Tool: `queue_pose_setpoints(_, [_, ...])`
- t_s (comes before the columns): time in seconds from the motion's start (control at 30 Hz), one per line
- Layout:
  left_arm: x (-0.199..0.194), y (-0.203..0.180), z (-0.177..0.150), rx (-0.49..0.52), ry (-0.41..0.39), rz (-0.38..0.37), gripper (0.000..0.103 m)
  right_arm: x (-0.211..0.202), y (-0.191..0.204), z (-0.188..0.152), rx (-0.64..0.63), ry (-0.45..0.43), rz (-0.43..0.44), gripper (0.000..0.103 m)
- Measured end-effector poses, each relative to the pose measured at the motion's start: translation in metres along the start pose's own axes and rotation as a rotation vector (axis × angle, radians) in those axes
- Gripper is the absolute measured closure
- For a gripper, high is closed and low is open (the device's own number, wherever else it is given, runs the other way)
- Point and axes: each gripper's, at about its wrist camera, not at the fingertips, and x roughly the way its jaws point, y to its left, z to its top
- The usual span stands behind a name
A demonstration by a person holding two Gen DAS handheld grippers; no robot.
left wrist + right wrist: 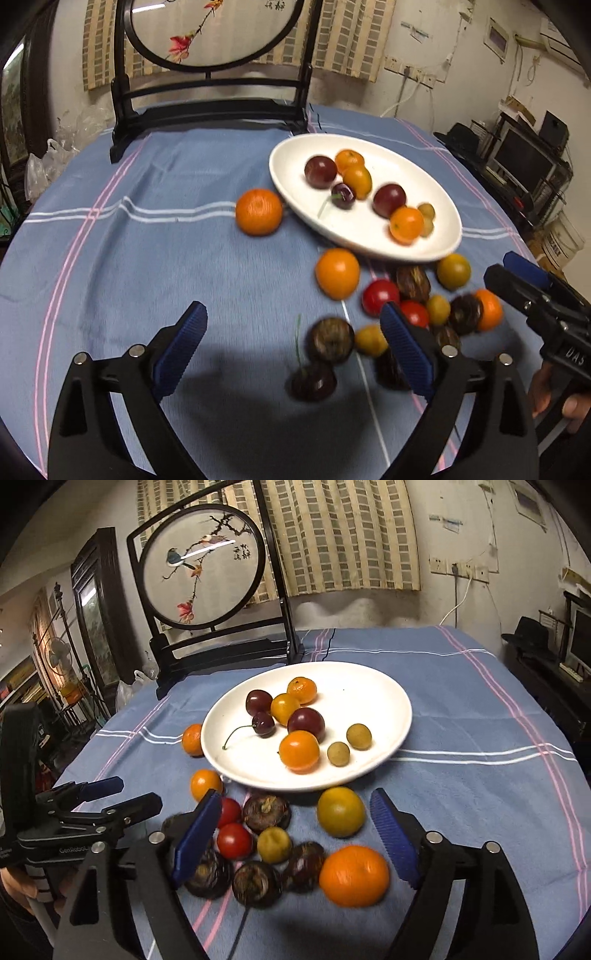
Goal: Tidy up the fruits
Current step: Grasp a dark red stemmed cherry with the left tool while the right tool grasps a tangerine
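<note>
A white oval plate holds several fruits: dark plums, small oranges, a cherry and two small green fruits. Loose fruit lies on the blue cloth in front of it: oranges, red tomatoes, yellow-green fruits and dark brown water chestnuts. My left gripper is open and empty above a dark cherry. My right gripper is open and empty over the loose pile. Each gripper shows in the other's view.
A dark wooden stand with a round embroidered screen stands at the table's back edge. One orange lies left of the plate. Plastic bags sit off the table's left side. Shelves and a monitor are at right.
</note>
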Motion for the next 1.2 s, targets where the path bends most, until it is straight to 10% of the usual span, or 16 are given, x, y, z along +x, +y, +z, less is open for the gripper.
queue_pose_setpoints(0.37, [0.005, -0.008, -0.027, 0.057, 0.097, -0.024, 0.012, -0.003, -0.023, -0.007, 0.126, 0.042, 0.019, 0.017])
queue_pose_setpoints(0.6, [0.018, -0.018, -0.032, 0.131, 0.117, 0.042, 0.074, -0.002, -0.012, -0.012, 0.069, 0.069, 0.010, 0.017])
queue_pose_setpoints(1.2, [0.013, -0.004, -0.024, 0.059, 0.094, 0.042, 0.074, -0.010, -0.019, -0.034, -0.071, 0.160, -0.057, 0.019])
